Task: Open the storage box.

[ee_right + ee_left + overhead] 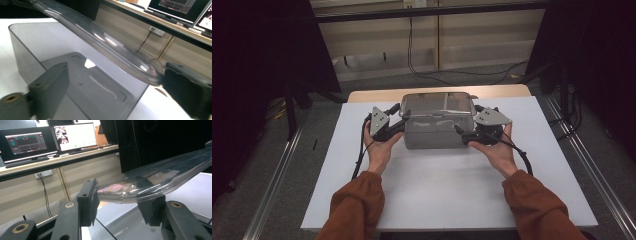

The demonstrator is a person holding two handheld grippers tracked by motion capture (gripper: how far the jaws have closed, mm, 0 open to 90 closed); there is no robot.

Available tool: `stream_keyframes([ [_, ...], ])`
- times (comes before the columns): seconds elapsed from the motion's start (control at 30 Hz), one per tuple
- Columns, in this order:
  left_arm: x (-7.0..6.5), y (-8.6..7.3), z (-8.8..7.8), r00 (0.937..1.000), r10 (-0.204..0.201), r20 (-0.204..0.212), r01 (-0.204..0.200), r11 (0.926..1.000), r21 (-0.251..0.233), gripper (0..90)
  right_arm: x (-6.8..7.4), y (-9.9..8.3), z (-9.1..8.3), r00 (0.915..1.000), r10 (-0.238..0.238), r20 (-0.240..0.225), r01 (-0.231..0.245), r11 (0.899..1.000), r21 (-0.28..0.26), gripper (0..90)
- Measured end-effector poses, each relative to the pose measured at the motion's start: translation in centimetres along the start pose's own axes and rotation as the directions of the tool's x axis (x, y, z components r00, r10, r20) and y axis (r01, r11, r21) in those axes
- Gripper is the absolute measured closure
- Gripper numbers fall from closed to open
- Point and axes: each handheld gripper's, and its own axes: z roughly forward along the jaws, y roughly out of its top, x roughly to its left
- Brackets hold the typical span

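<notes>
Clear curved plastic lid (437, 103) above smoky rectangular bin (434, 134), between left gripper (394, 125) and right gripper (465, 133), both jaws wide around its ends, white surface (437, 185)

A white table (437, 195) carries the scene, with a strip of bare wood showing along its far edge. A grey see-through box (434, 134) stands directly on it, toward that far edge and midway between the table's sides.
</notes>
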Motion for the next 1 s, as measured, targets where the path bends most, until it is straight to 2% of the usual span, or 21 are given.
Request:
stream_keyframes([
  [0.23, 0.1, 0.2, 0.1, 1.0, -0.007, 0.003, 0.007, 1.0, 0.0, 52.6, -0.9, 0.2, 0.0, 0.9997, 0.004, 0.023, -0.003, 0.999, -0.038, 21.2],
  [0.4, 0.3, 0.5, 0.2, 0.9998, -0.015, 0.009, 0.015, 0.9999, 0.005, 52.1, -1.5, 0.2, 0.4, 0.9993, 0.032, 0.018, -0.031, 0.998, -0.052, 27.9],
  [0.47, 0.3, 0.6, 0.3, 0.9999, -0.008, 0.007, 0.008, 0.9999, 0.009, 50.9, -1.7, 0.4, 0.7, 0.999, 0.038, 0.025, -0.036, 0.997, -0.062, 32.1],
  [0.5, 0.3, 0.7, 0.5, 0.9999, 0.009, 0.008, -0.009, 0.9999, 0.015, 50.7, -1.8, 0.6, 0.8, 0.9988, 0.045, 0.02, -0.043, 0.997, -0.07, 34.0],
  [0.63, 0.6, 0.9, 0.6, 0.9999, 0.0, 0.015, 0.0, 0.9999, 0.011, 51.3, -2.1, 0.9, 1.1, 0.9984, 0.056, 0.012, -0.055, 0.995, -0.086, 39.4],
  [1.0, 1.2, 1.2, 1.3, 0.9999, -0.007, 0.015, 0.007, 0.9999, 0.01, 53.0, -2.7, 1.4, 1.6, 0.9948, 0.099, -0.02, -0.101, 0.986, -0.129, 44.3],
])
